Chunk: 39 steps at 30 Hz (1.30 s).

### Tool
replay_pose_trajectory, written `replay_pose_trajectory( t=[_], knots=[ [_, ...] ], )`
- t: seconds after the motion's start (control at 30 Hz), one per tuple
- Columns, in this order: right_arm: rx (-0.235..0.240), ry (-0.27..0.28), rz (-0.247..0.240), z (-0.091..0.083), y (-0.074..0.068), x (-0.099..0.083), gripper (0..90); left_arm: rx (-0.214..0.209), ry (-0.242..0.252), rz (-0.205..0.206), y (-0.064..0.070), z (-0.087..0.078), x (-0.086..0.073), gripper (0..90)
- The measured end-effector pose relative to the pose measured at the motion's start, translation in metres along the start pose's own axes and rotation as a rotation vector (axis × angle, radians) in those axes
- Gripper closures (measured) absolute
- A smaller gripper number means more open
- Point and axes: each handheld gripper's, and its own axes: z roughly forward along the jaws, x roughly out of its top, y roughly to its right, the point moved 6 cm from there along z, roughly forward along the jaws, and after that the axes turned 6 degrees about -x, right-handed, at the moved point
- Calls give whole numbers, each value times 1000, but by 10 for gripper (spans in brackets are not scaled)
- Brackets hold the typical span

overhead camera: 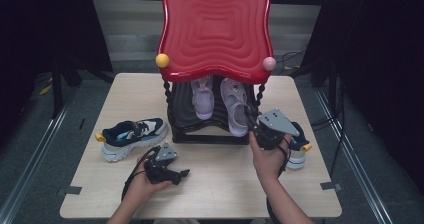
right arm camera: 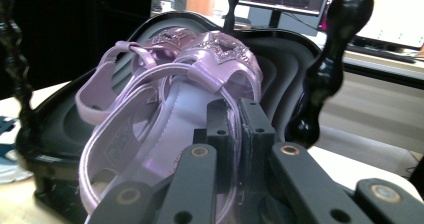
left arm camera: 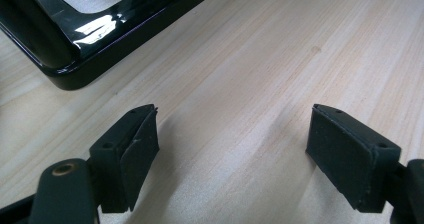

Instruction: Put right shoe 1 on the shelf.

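Evidently the right gripper (right arm camera: 235, 129) had its jaws pinched nearly together on the side strap of a lilac sandal (right arm camera: 165, 119), which lay on the black lower shelf (overhead camera: 185, 116) of a small rack, under its red top tray (overhead camera: 215, 29) and beside a matching sandal (overhead camera: 203, 96). The sandal looked light and glossy, its straps soft enough to bend, so a hold at the stiffer sole edge or heel would likely steady it better. The left gripper (left arm camera: 232, 151) hovered wide open and empty over the wooden table (left arm camera: 280, 49), near the rack's base. A navy sneaker (overhead camera: 132, 136) sat on the table to the left.
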Motion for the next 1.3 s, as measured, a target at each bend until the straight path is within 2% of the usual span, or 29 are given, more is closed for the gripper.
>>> replay_pose_trajectory(
  t=[0.33,0.7,0.83,1.0,1.3],
  knots=[
    [-81,4,-39,21,-12,7,850,0,-4,7,0,0,0,201],
    [-166,-18,-28,44,-20,2,849,-1,-4,7,0,0,0,201],
    [-181,-10,-12,54,-22,3,849,1,-5,7,0,0,0,201],
    [-209,-11,-45,63,-25,5,849,-2,-3,6,0,0,0,200],
    [-214,-11,-38,74,-27,2,848,-3,-2,7,0,0,0,197]
  ],
)
